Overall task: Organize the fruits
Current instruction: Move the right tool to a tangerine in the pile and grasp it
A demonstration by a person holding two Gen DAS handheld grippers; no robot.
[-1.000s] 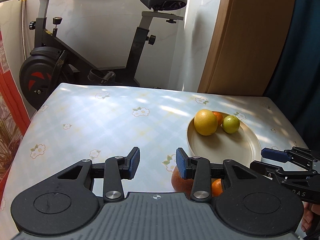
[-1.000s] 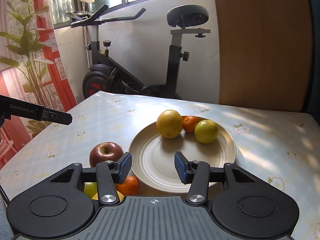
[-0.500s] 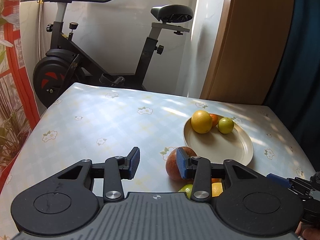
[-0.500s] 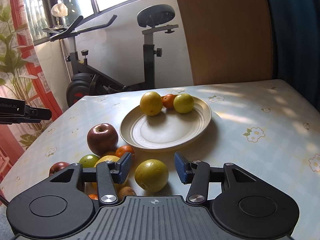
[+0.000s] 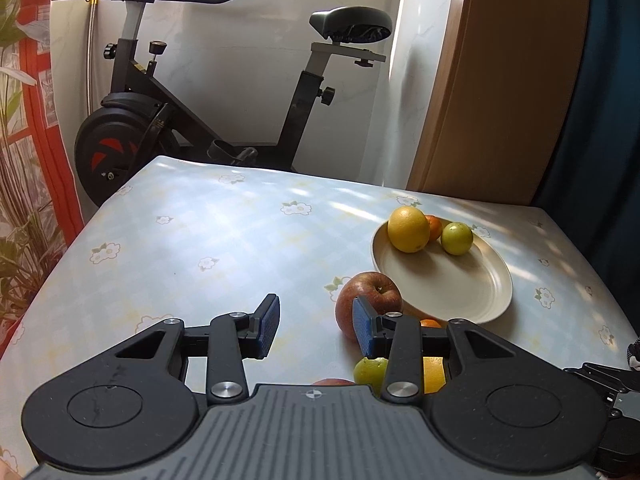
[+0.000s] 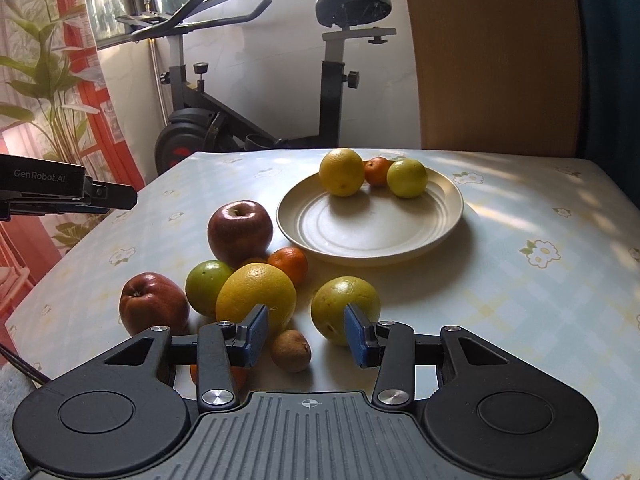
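A cream plate (image 6: 372, 232) holds a yellow orange (image 6: 341, 171), a small tangerine (image 6: 376, 170) and a lime-yellow fruit (image 6: 407, 178). On the table beside it lie a red apple (image 6: 239, 232), a second apple (image 6: 153, 304), a green fruit (image 6: 207, 286), a big yellow orange (image 6: 256, 294), a tangerine (image 6: 289, 264), a yellow-green citrus (image 6: 344, 308) and a kiwi (image 6: 291, 350). My right gripper (image 6: 306, 336) is open, empty, above the kiwi. My left gripper (image 5: 316, 328) is open, empty, left of the red apple (image 5: 366, 300) and the plate (image 5: 444, 280).
The floral tablecloth (image 5: 208, 248) covers the table. An exercise bike (image 5: 168, 120) stands behind the far edge, a wooden panel (image 5: 500, 80) at the back right, red curtains (image 6: 100, 92) on the left. The left gripper's body (image 6: 60, 192) shows at the right wrist view's left edge.
Both grippers have pulled back and up from the plate. More loose fruit has come into the right wrist view. Both stay open and empty.
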